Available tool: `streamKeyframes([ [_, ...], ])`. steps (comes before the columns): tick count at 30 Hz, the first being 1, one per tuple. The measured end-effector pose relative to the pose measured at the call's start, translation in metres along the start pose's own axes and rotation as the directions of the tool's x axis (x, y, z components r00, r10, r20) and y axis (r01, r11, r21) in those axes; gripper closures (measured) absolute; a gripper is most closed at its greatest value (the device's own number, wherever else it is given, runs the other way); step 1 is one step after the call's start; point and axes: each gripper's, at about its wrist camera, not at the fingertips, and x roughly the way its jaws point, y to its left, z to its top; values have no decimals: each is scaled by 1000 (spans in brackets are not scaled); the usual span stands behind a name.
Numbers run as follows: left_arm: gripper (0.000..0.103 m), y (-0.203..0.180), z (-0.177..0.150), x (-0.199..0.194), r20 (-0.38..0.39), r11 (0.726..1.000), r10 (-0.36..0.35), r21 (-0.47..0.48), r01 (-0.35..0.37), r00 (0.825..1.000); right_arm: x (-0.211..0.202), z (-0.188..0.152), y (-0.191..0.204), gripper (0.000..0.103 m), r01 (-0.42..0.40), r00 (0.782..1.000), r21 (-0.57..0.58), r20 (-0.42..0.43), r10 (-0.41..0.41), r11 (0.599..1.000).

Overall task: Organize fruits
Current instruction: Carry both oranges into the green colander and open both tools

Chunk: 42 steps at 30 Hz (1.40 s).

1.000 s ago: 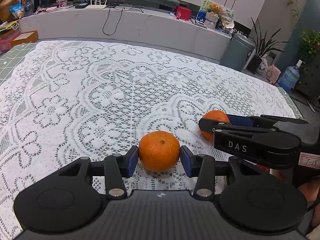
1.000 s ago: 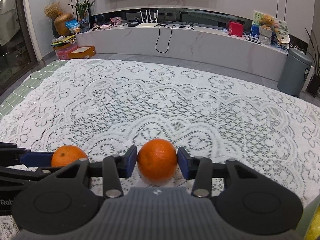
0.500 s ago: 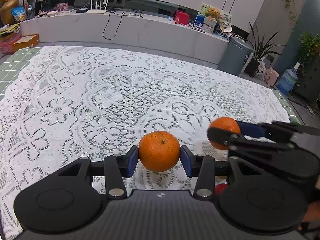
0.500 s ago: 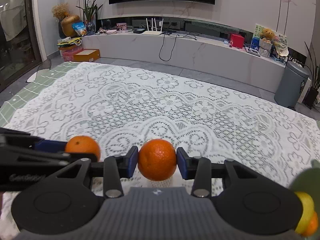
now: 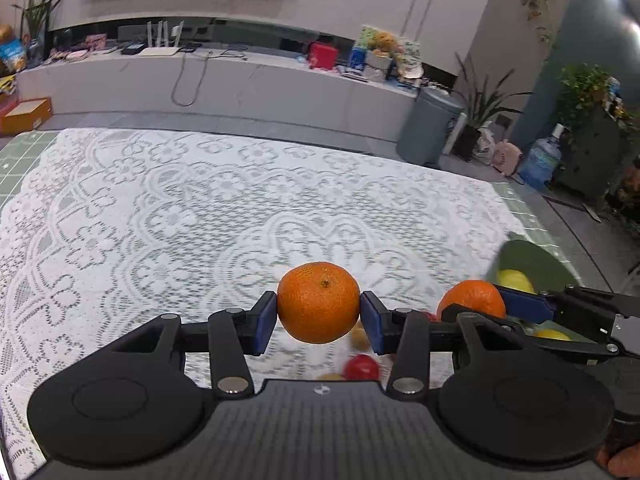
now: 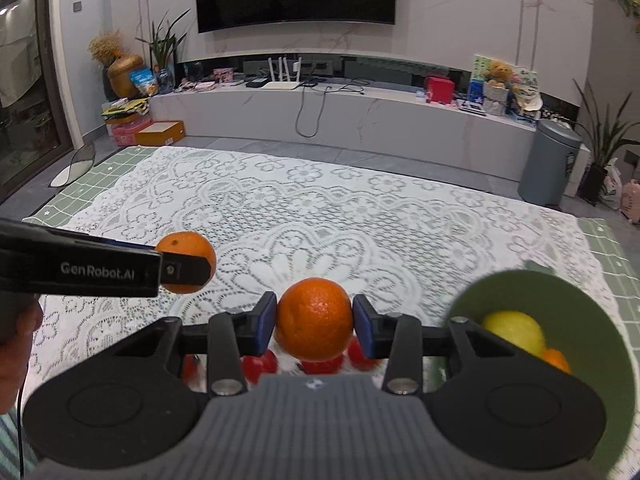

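Observation:
My left gripper point(image 5: 319, 317) is shut on an orange point(image 5: 318, 302), held above the white lace tablecloth point(image 5: 168, 216). My right gripper point(image 6: 314, 317) is shut on a second orange point(image 6: 314, 319). In the left wrist view that second orange point(image 5: 472, 298) shows at the right, clamped in the right gripper beside a green bowl point(image 5: 538, 264). In the right wrist view the left gripper's orange point(image 6: 185, 254) hangs at the left. The green bowl point(image 6: 532, 292) at lower right holds a yellow fruit point(image 6: 514, 330) and a small orange one point(image 6: 557, 360).
Several small red fruits point(image 6: 262, 362) lie on the cloth under the right gripper; one red fruit point(image 5: 361, 366) shows under the left. Green checked mat point(image 6: 612, 248) borders the lace. A hand point(image 6: 16, 344) is at the left edge. A grey bin point(image 6: 550, 168) stands beyond the table.
Both grippers have lifted their oranges off the cloth and swung right. The green bowl with fruit and the red fruits have come into view.

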Motion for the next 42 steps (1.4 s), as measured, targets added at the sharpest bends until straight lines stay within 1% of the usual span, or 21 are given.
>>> streamKeyframes([
  [7, 52, -38, -6, -10, -2, 996, -57, 68, 57, 998, -34, -14, -25, 64, 57, 998, 23, 22, -58, 998],
  [12, 52, -64, -13, -12, -14, 988, -92, 127, 93, 996, -55, -25, -46, 64, 104, 994, 27, 29, -104, 994],
  [15, 52, -82, -16, -10, -26, 979, -119, 165, 122, 993, -64, -29, -60, 64, 136, 990, 33, 27, -137, 990],
  [19, 52, -101, -20, -7, -42, 967, -146, 204, 152, 988, -74, -35, -78, 64, 205, 979, 49, 16, -206, 978],
  [23, 52, -116, -22, -3, -59, 957, -170, 229, 179, 984, -79, -38, -92, 64, 234, 972, 50, 9, -235, 971],
  [25, 52, -122, -19, 0, -63, 952, -180, 240, 190, 982, -81, -39, -99, 64, 238, 971, 56, 8, -238, 970],
  [27, 52, -128, -18, 3, -66, 948, -187, 249, 198, 980, -82, -39, -104, 64, 221, 975, 64, 6, -222, 973],
  [31, 52, -140, -13, 11, -78, 939, -201, 268, 215, 976, -80, -37, -111, 64, 250, 968, 60, -5, -250, 967],
  [33, 52, -146, -11, 15, -84, 935, -209, 276, 224, 974, -78, -35, -116, 64, 251, 968, 52, -13, -251, 967],
  [38, 52, -158, -5, 31, -123, 925, -221, 289, 248, 968, -70, -30, -130, 64, 263, 964, 46, -36, -262, 964],
  [42, 52, -163, -4, 46, -160, 920, -223, 293, 262, 962, -61, -29, -140, 64, 249, 967, 50, -62, -246, 967],
])
